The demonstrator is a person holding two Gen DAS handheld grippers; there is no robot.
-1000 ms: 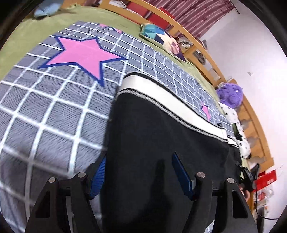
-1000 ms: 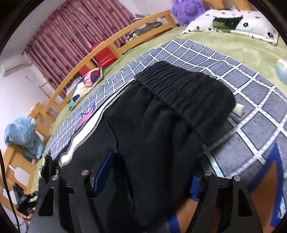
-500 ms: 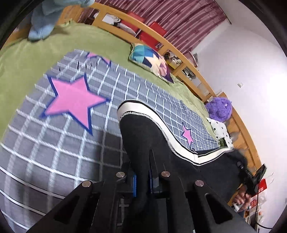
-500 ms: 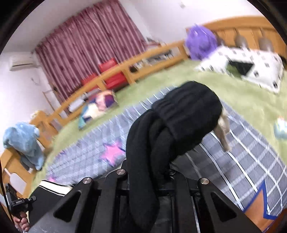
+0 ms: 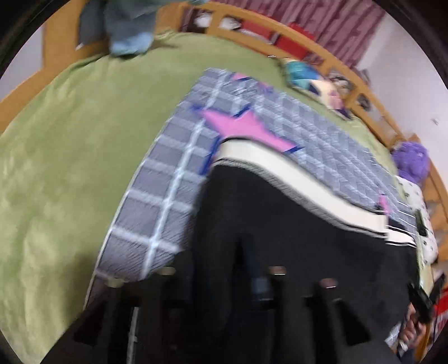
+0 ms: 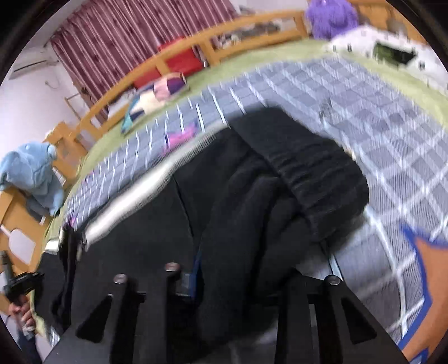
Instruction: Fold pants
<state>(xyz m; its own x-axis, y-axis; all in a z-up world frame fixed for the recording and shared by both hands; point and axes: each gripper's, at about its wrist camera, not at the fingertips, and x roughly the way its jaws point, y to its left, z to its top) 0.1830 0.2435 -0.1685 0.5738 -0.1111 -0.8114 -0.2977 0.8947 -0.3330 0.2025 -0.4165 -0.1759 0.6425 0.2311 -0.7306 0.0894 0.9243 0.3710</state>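
The black pants (image 5: 280, 224) lie on a grey checked blanket (image 5: 156, 196) with pink stars that covers a bed spread in green (image 5: 70, 168). In the left wrist view the fabric fills the lower middle, its cream side stripe (image 5: 294, 179) running along the far edge of the leg and crossing a pink star (image 5: 240, 126). The left claw (image 5: 221, 280) is blurred at the bottom of that view; black cloth runs down between its two fingers and they stand close about it, so it appears closed on the pants. In the right wrist view the gathered elastic waistband (image 6: 313, 168) is bunched up, and a thick fold of the pants (image 6: 238, 224) hangs between the fingers of the right claw (image 6: 240, 282), which grip it with only a moderate gap filled by the cloth. The cream stripe (image 6: 131, 196) shows here along the far side of the leg toward the foot of the bed. Along the wooden bed rail (image 6: 179, 53) rests a patchwork cushion (image 6: 154, 98); a blue plush toy (image 6: 33, 176) sits at the bed's corner, a purple plush (image 6: 330, 14) and a white dotted pillow (image 6: 392, 47) at the head end.
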